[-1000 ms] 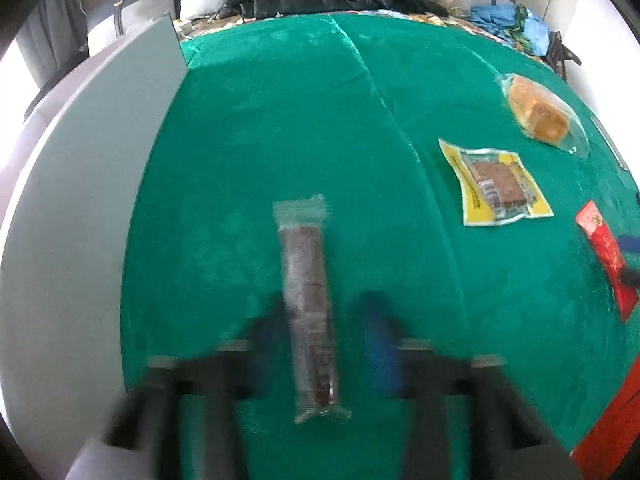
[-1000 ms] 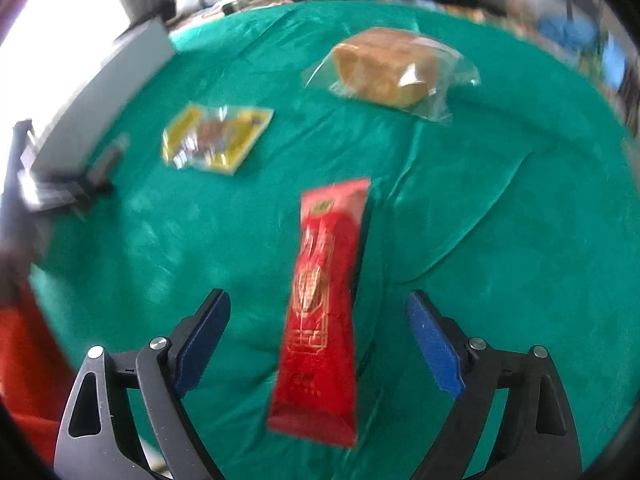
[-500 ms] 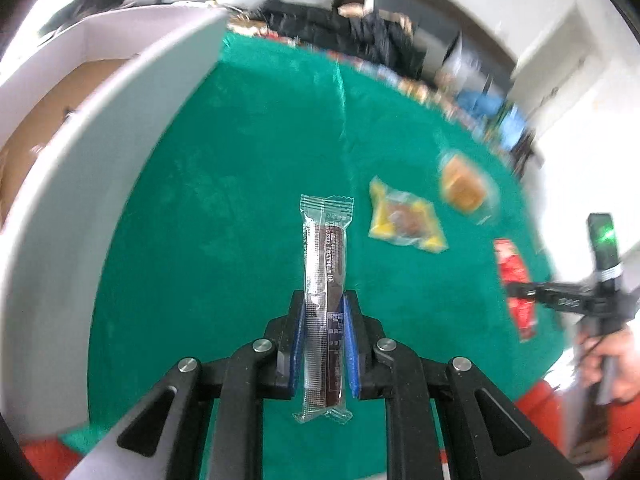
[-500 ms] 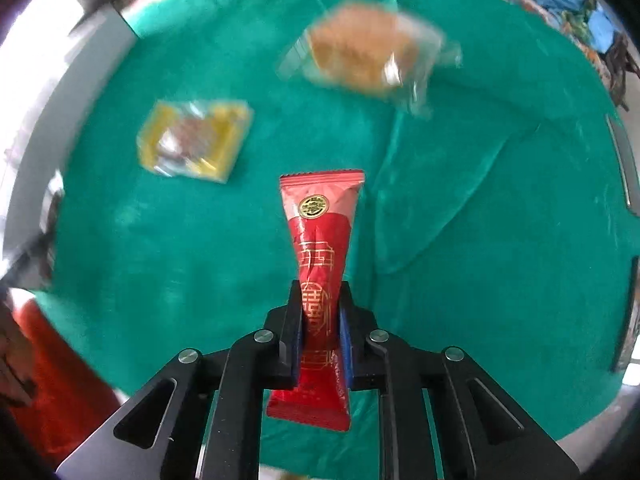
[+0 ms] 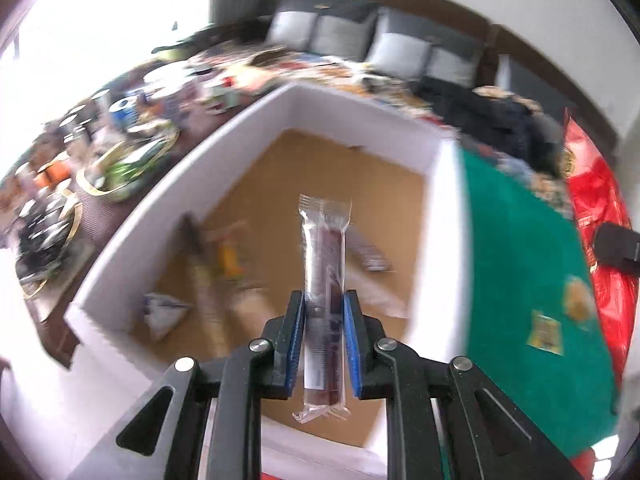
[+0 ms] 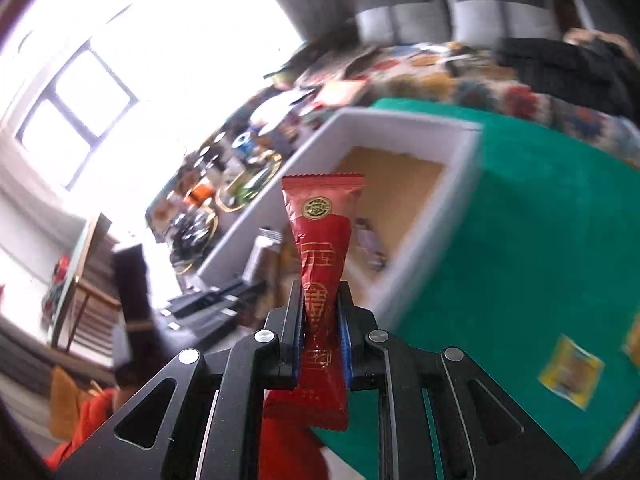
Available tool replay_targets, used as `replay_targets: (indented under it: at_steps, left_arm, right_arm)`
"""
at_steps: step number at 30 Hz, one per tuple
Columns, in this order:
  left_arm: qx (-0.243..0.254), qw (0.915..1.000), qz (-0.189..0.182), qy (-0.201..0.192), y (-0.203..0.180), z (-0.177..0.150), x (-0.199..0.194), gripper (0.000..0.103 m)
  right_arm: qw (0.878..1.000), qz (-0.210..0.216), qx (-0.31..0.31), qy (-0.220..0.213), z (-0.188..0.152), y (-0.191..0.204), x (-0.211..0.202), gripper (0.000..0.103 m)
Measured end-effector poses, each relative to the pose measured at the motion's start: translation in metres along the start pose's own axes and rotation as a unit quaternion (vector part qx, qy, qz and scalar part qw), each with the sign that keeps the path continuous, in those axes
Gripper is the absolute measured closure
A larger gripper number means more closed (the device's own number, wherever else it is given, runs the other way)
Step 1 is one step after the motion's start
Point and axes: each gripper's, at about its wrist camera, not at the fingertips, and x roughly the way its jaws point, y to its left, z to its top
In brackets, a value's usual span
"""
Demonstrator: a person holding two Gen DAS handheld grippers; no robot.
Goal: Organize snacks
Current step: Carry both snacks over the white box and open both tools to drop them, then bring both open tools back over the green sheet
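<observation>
My left gripper (image 5: 323, 300) holds a brown snack bar in a clear wrapper (image 5: 324, 248) upright above the white-walled box (image 5: 444, 208) with a cardboard floor. Its jaws are opening, with the bar still between the blue pads. Several snacks (image 5: 228, 256) lie blurred inside the box. My right gripper (image 6: 320, 292) is shut on a red packet with gold print (image 6: 320, 232), its jaws starting to open. It hangs short of the box's (image 6: 348, 120) near corner. On the green cloth (image 6: 540, 220) lie a yellow packet (image 6: 570, 372) and a wrapped bun (image 5: 578, 300).
Left of the box stands a low table crowded with dishes and cans (image 5: 100, 160). A sofa with grey cushions (image 5: 360, 36) and a black jacket (image 5: 492, 116) lie beyond the table. The red packet (image 5: 592, 184) shows at the right edge of the left wrist view.
Both grippers lifted off the green cloth and swung left toward the box, each carrying its snack. The right gripper went from wide open around the red packet to shut on it.
</observation>
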Motion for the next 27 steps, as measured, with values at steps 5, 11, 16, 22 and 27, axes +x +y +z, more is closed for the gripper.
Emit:
replay_targets:
  at_steps: [5,11,16,22,27]
  left_arm:
    - [-0.006,0.9965,0.068,-0.049,0.018,-0.023,-0.006,0.009]
    - [0.017,0.9884,0.103,-0.11,0.017,-0.04,-0.033,0.002]
    - [0.017,0.9913,0.069,-0.111,-0.003,-0.04,-0.042,0.002]
    - [0.037,0.99,0.062,-0.121,-0.041,-0.045,-0.057,0.002]
    - [0.066,0.9904,0.027,-0.118,-0.083,-0.058,-0.064,0.002]
  right_arm:
    - [0.998,-0.027,-0.038,0.033,-0.009,0.019,0.065,0.037]
    - [0.994,-0.074,-0.08,0.002,-0.022,0.004,0.04,0.034]
    - [0.992,-0.109,-0.061,-0.022,-0.037,-0.024,0.013,0.03]
    - [0.983,-0.182,-0.031,-0.018,-0.091,-0.092,-0.021,0.03]
    - [0.97,-0.243,0.017,-0.009,-0.155,-0.167,-0.052,0.03]
